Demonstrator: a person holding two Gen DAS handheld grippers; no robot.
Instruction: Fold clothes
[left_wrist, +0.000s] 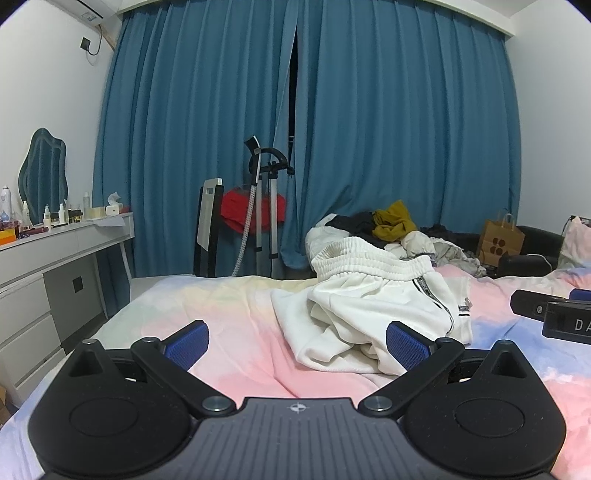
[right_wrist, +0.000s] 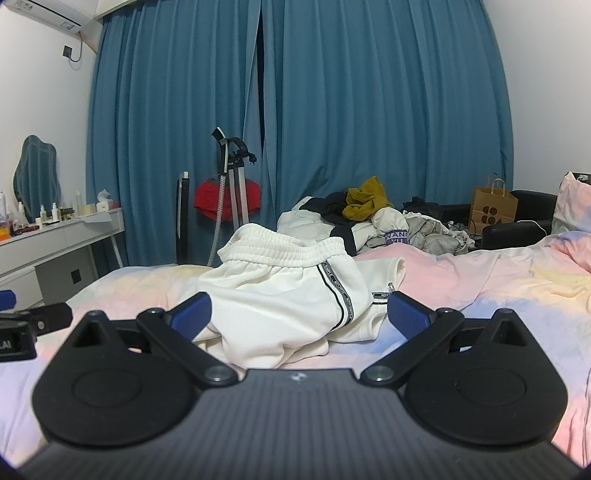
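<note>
A crumpled pair of white trousers (left_wrist: 373, 299) with an elastic waistband and a black side stripe lies on the pastel bedspread (left_wrist: 236, 332). My left gripper (left_wrist: 297, 341) hovers just in front of them, jaws wide open, nothing between the blue pads (left_wrist: 186, 341). In the right wrist view the same trousers (right_wrist: 284, 291) lie right ahead, and my right gripper (right_wrist: 299, 314) is open, its pads either side of the near folds without pressing them. The right gripper's black body shows at the edge of the left wrist view (left_wrist: 550, 314).
A heap of other clothes (right_wrist: 373, 218), with a mustard garment on top, sits at the far side of the bed. A garment steamer (left_wrist: 262, 199) and blue curtains (left_wrist: 369, 129) stand behind. A white dressing table (left_wrist: 55, 251) is on the left, a paper bag (right_wrist: 493, 210) on the right.
</note>
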